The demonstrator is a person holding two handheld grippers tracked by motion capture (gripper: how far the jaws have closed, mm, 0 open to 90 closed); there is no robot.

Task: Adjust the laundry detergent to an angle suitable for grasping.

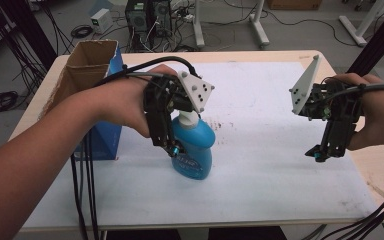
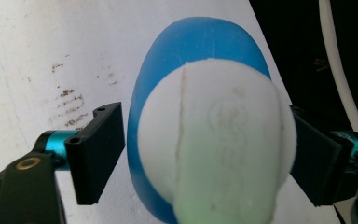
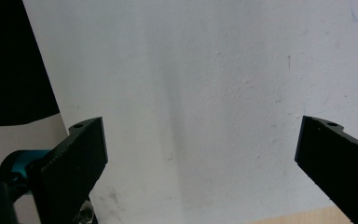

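Standing upright on the white mat [image 1: 260,165] covering the table [image 1: 375,165], left of centre: blue bottle [image 1: 194,150] with a white cap [image 1: 189,118], long axis vertical, just right of the open cardboard box [image 1: 87,65]. Hovering directly over that cap, pointing down: left gripper [image 1: 172,147], jaws straddling the bottle's top from above. Looking along the left gripper view, showing the white cap [image 2: 216,140] between the two black pads [image 2: 98,151], a visible gap on the near-left side, the other pad close against or just off the cap, so spread apart and not squeezing. Hanging well off to the right over bare mat, far from the bottle: right gripper [image 1: 320,152], jaws wide apart, nothing between them. Judging the left hand clearly nearer; any next lift or release turning on that straight-down line between jaws and cap.
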